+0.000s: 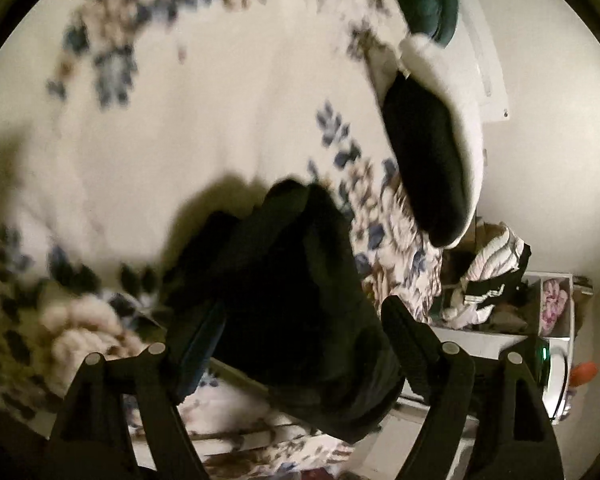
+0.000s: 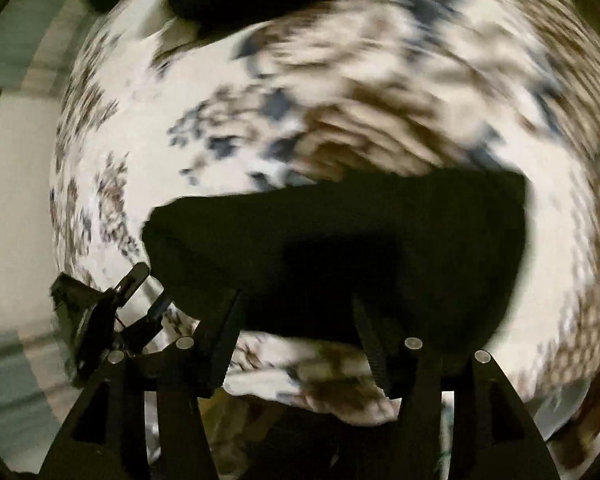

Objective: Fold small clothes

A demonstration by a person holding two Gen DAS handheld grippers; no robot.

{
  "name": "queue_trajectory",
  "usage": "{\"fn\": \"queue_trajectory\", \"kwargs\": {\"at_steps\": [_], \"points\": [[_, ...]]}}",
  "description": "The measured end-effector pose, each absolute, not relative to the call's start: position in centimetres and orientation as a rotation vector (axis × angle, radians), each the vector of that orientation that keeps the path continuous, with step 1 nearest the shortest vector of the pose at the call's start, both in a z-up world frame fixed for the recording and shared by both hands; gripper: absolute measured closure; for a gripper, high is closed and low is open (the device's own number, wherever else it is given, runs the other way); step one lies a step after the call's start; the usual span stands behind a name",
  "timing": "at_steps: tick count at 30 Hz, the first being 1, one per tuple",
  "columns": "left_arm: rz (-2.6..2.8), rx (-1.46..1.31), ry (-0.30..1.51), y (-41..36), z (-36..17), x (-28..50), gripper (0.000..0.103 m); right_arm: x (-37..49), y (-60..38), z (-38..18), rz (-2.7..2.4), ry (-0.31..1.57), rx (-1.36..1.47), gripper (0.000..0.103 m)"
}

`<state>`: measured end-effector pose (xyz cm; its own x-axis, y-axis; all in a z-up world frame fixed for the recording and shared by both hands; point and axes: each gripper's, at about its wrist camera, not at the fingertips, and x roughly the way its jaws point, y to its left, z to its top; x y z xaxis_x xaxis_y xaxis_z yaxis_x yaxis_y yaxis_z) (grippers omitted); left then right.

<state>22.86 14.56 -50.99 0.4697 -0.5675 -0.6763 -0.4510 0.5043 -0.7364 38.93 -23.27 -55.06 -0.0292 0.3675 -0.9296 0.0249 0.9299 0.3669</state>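
So the dark garment [image 1: 300,288] is seen lying lengthwise between the left gripper's [image 1: 300,344] wide-spread fingers [image 1: 410,344], pads apparently clear; the right gripper [image 2: 296,340] is spread over it too.

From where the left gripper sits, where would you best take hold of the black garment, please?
Probably the black garment's near edge, between the open left gripper's fingers, coming from above: it lies bunched on the floral bedspread, so that raised fold looks pinchable.
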Motion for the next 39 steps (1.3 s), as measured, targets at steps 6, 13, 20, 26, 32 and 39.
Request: {"fn": "queue_trajectory", "kwargs": {"at_steps": [6,13,20,26,32,39], "points": [[-0.141,-1.006,1.231,13.1,-52.5,25.2,0.020,39.9,-21.3,-57.6,0.238,1.600,0.213,0.044],[-0.262,-0.882,1.242,9.4,-55.5,27.4,0.025,34.9,-30.6,-61.0,0.000,1.629,0.400,0.044],[-0.503,-1.438,0.989,13.0,-57.8,25.2,0.056,30.0,-38.6,-62.8,-0.153,1.605,0.569,0.044],[-0.338,-1.386,1.145,15.7,-60.4,23.7,0.051,29.1,-39.9,-62.7,-0.147,1.583,0.600,0.044],[-0.257,-1.113,1.255,14.4,-54.3,23.4,0.019,28.0,-40.2,-62.2,-0.116,1.572,0.635,0.044],[-0.244,-0.854,1.312,8.4,-52.8,26.6,0.045,26.3,-38.9,-65.5,-0.096,1.590,0.796,0.044]]}}
